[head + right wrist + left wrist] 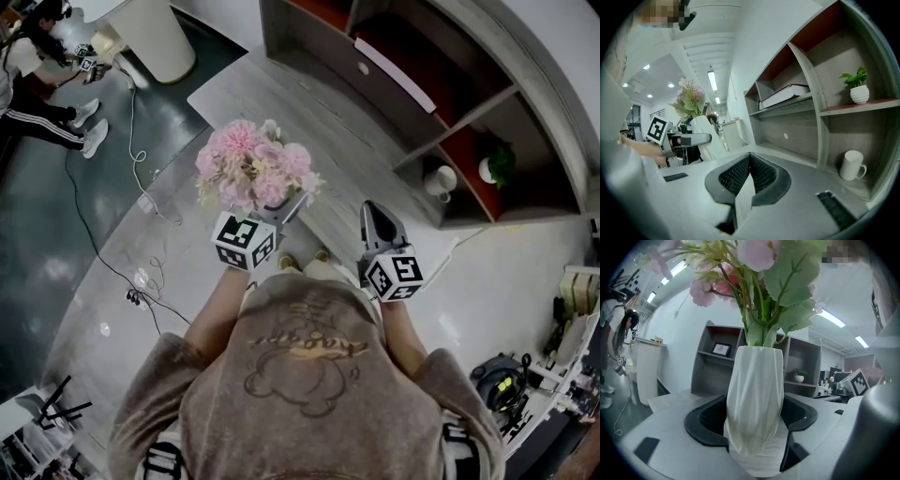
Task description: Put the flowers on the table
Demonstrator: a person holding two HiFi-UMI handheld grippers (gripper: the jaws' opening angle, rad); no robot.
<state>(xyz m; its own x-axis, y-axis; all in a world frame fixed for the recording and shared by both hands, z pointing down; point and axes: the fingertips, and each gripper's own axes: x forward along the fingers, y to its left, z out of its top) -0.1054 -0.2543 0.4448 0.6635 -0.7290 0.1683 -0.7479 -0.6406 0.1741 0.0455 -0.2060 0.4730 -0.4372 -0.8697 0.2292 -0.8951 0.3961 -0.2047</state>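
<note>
A bunch of pink flowers (253, 169) stands in a white twisted vase (755, 399). My left gripper (274, 217) is shut on the vase body, its dark pads (708, 420) against both sides, and holds it upright in front of me. The blooms and green leaves (787, 282) rise above the jaws. The grey wood-grain table (309, 103) lies ahead, beyond the flowers. My right gripper (373, 214) is beside the left one, shut with nothing in it; in its own view the right gripper (750, 157) has its jaws pressed together and the flowers (691, 98) show at left.
A shelf unit stands on the table's far side, holding a white mug (441, 180), a small potted plant (494, 164) and a book (785, 95). A person (37, 84) sits at far left. Cables (141, 187) trail over the floor. A white round column (155, 37) stands beyond.
</note>
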